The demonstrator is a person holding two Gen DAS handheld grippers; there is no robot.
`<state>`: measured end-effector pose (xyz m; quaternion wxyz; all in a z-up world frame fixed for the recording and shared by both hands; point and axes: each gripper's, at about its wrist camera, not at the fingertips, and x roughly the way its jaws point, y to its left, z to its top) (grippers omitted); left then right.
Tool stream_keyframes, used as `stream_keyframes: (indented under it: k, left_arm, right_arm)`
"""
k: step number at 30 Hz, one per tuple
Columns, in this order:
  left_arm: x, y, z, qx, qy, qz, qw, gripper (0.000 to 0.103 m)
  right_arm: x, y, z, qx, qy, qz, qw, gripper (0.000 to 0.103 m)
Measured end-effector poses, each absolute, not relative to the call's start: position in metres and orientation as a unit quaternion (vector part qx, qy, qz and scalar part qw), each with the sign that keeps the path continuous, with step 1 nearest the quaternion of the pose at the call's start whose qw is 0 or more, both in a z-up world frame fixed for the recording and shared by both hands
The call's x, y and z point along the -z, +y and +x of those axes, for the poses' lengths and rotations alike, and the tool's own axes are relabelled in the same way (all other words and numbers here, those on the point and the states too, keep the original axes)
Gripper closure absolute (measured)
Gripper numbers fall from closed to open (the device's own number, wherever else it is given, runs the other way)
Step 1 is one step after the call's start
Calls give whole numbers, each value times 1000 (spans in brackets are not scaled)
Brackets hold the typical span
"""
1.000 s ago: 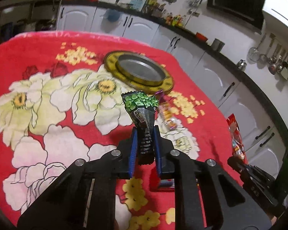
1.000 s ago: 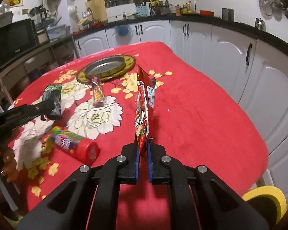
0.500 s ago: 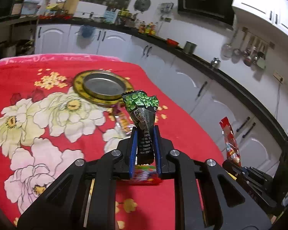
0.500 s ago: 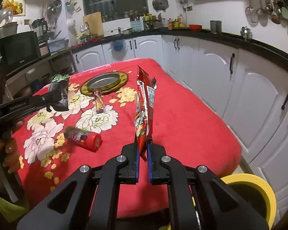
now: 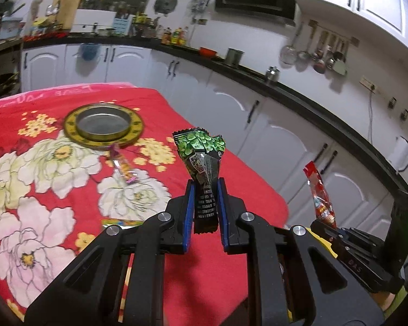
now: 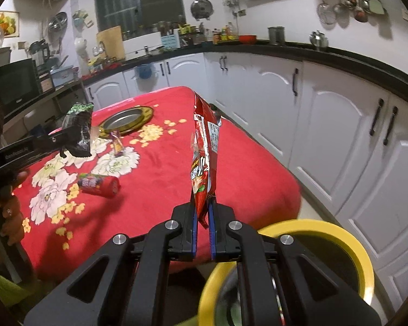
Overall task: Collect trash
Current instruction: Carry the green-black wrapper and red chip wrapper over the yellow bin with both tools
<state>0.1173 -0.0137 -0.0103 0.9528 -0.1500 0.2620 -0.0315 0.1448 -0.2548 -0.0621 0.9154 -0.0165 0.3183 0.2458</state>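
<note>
Step in hand, as judged from the scene: transport of two collected pieces of trash from the desk (image 6: 155,190), draped in a red flowered cloth, to the yellow-rimmed round bin (image 6: 340,233) on the floor just beside the desk's near corner.

Left gripper (image 5: 205,190): its blue-padded fingers (image 5: 189,212) are clenched on the lower end of a crumpled green-and-black foil wrapper (image 5: 202,157), which stands upright above the desk, well short of the bin.

Right gripper (image 6: 202,217): its fingers (image 6: 193,231) are pinched tight on the bottom edge of a flat red snack packet (image 6: 204,157), held upright just beside the bin's rim.

Next move, probably: bring each gripper over the bin's opening, then release.

Trash not yet collected lies on the desk, farther from the bin: a red cylindrical candy tube (image 6: 99,184) and a small orange-and-purple sweet wrapper (image 6: 117,143).
</note>
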Motion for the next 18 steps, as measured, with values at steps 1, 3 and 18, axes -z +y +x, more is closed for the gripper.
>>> stream_keyframes:
  k: [1,3,18]
  left_arm:
    - [10,-20,117,38,263,-146,953,92]
    - [10,-29,117,48,264,-138,953,92]
    - [20,-103,114,128,282,-78,948,92]
  right_arm:
    - [63,-258,143,-242,320,-16,916,96]
    - [65,-271,140,-232,323,-13,917,96]
    - [85,-335,126,-178,354,12,918,96]
